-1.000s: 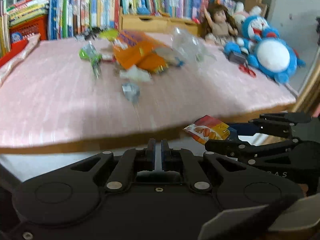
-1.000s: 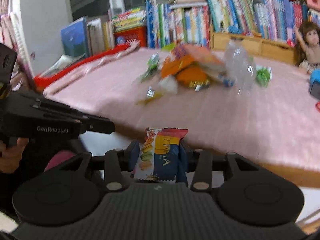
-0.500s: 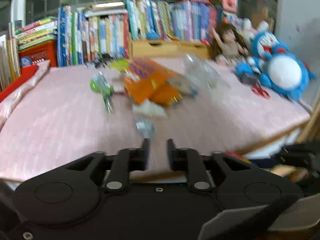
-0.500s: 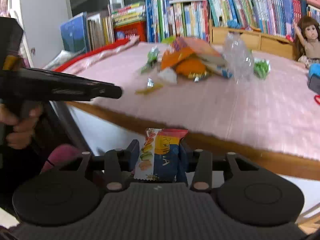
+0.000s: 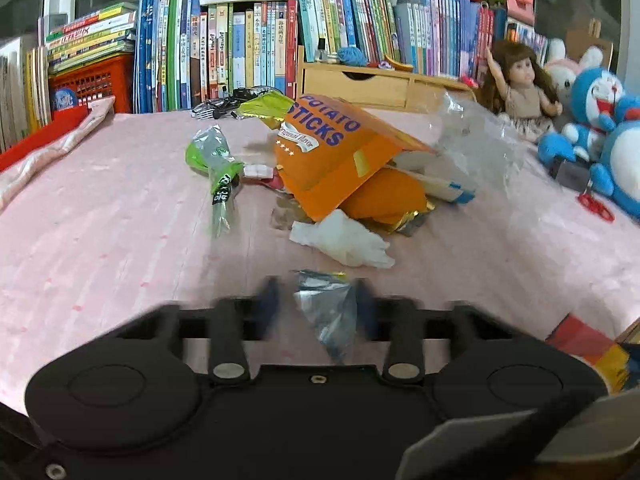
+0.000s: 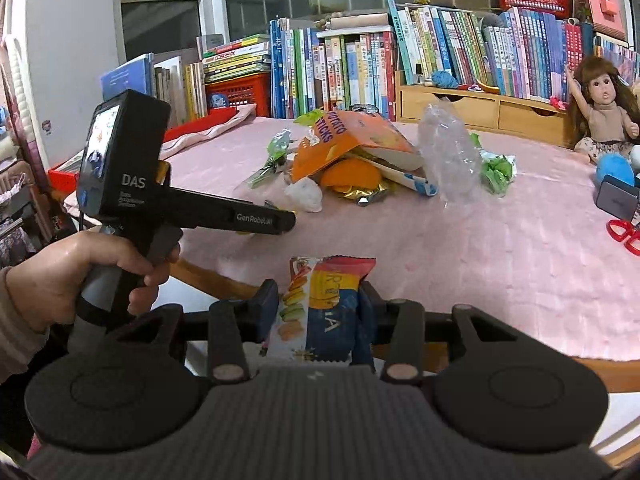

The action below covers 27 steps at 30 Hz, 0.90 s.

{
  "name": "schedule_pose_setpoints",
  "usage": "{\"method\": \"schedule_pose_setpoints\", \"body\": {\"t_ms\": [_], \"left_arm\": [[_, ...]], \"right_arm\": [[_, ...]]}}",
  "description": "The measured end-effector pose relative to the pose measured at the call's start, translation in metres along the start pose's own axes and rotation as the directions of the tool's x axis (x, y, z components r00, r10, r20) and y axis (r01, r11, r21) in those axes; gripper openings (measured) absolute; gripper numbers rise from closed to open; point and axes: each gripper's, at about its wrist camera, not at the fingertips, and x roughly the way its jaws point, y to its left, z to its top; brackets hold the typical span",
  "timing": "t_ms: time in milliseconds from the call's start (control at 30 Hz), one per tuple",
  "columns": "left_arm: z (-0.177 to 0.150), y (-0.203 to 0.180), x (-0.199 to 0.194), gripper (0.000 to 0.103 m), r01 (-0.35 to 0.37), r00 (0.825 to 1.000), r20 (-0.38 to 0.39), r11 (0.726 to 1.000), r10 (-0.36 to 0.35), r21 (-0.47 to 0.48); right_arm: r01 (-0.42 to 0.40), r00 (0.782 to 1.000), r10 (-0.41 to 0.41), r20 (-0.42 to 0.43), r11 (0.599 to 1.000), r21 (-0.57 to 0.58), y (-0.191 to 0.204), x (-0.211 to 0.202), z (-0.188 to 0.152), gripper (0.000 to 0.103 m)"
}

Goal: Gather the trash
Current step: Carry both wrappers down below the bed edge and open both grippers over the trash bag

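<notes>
Left wrist view: left gripper [image 5: 316, 300] low over pink tablecloth [image 5: 100, 240], fingers spread apart and motion-blurred, with crumpled silver wrapper [image 5: 326, 304] lying between them; contact with either finger not determinable. Directly ahead of fingertips: white tissue wad [image 5: 344, 240], then trash pile with orange potato-sticks box [image 5: 336, 148] tilted over an orange bag [image 5: 384, 200]. Ahead-left: green-and-clear wrapper [image 5: 218, 168]. Ahead-right: crumpled clear plastic bottle [image 5: 476, 132]. Far right: doll [image 5: 520, 84] and blue plush toys [image 5: 600, 120]. Beyond the pile: wooden drawer unit [image 5: 360, 84], rows of upright books [image 5: 240, 40], red basket [image 5: 92, 84] at far left.

Right wrist view: right gripper [image 6: 318, 300] clamped on a red, yellow and blue snack packet [image 6: 324, 304], packet upright between both fingers, held near the wooden table edge [image 6: 208, 276]. Ahead-left: hand [image 6: 64, 276] around the handle of the other gripper unit, black fingers reaching over the cloth toward the pile. Ahead: same box, bottle, and green wrapper [image 6: 496, 168] just right of the bottle. Far right: red scissors [image 6: 624, 232]. Behind bookshelf: windows [image 6: 160, 12] and white wall.
</notes>
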Motion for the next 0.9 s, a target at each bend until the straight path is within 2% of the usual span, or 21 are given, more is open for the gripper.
{"method": "schedule_pose_setpoints", "body": {"t_ms": [100,200,433,533,733,900], "left_arm": [[0.001,0.003,-0.002,0.023,0.025,1.000,-0.004,0.999,-0.025,-0.029],[-0.001,-0.001,-0.011,0.022,0.021,1.000,0.004,1.000,-0.021,-0.005],[-0.018,-0.013,-0.066,0.020,0.084,0.996,0.013,0.994,-0.085,0.072],[-0.032,-0.016,-0.090,0.020,0.103,0.995,-0.007,0.990,-0.102,0.098],[-0.068,-0.017,-0.115,0.020,0.138,0.983,-0.141,0.980,-0.118,0.146],[-0.099,-0.019,-0.096,0.020,0.126,0.959,-0.273,0.978,-0.076,0.169]], "right_arm": [[0.002,1.000,-0.002,0.000,1.000,0.008,-0.001,0.003,0.000,0.049],[-0.006,1.000,0.006,-0.004,1.000,0.017,-0.002,0.005,-0.001,0.049],[-0.047,0.998,0.047,-0.051,0.999,0.006,0.005,0.001,-0.012,0.049],[-0.059,0.994,0.059,-0.093,0.998,0.001,0.009,-0.001,-0.021,0.049],[-0.084,0.976,0.083,-0.200,0.996,0.002,0.014,0.004,-0.044,0.050],[-0.091,0.952,0.087,-0.295,0.996,0.000,0.014,0.026,-0.067,0.051]]}}
